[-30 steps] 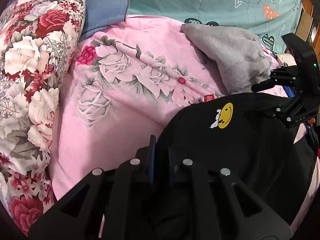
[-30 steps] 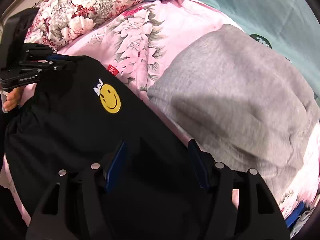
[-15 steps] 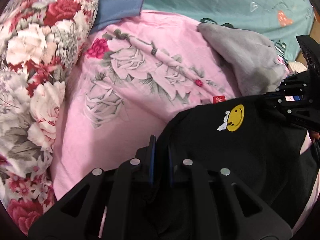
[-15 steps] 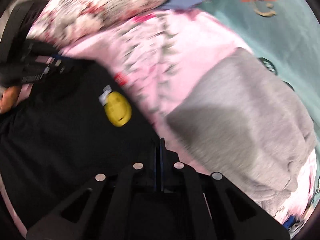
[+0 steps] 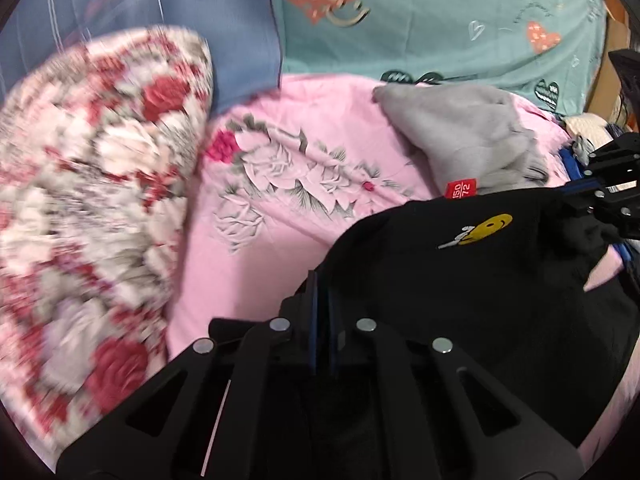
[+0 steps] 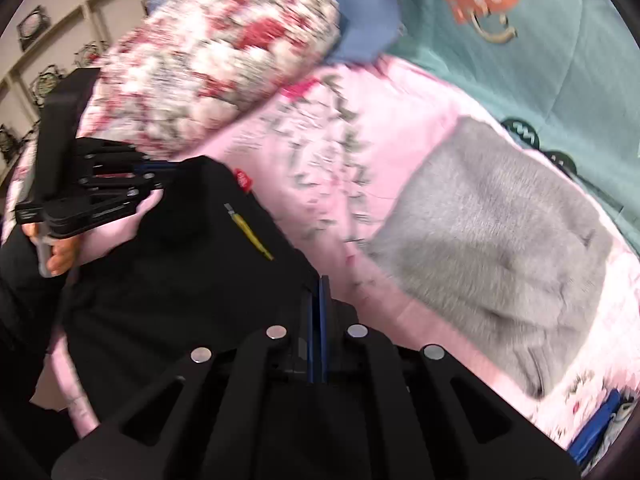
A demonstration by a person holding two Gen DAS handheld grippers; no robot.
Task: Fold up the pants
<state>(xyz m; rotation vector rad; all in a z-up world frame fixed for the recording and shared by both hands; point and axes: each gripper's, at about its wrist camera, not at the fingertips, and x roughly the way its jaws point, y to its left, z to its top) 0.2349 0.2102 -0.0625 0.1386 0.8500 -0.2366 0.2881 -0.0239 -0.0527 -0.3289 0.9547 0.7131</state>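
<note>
The black pants point(image 5: 472, 280) with a yellow smiley patch point(image 5: 486, 229) and a red tag point(image 5: 461, 189) are lifted above the pink floral sheet point(image 5: 280, 216). My left gripper point(image 5: 322, 280) is shut on one corner of the pants' edge. My right gripper point(image 6: 319, 282) is shut on the other corner; it also shows at the right of the left wrist view point(image 5: 576, 196). The pants point(image 6: 180, 264) hang stretched between both grippers. The left gripper shows at the left of the right wrist view point(image 6: 160, 176).
A folded grey garment point(image 5: 460, 136) lies on the sheet behind the pants, also in the right wrist view point(image 6: 492, 240). A red-and-white floral pillow point(image 5: 88, 184) lies at the left. A teal heart-print blanket point(image 5: 440, 20) and a blue cloth point(image 5: 160, 4) lie at the back.
My right gripper closed from open onto the pants' edge. Both grippers then rose, lifting the pants' top edge off the sheet; the views tilted up.
</note>
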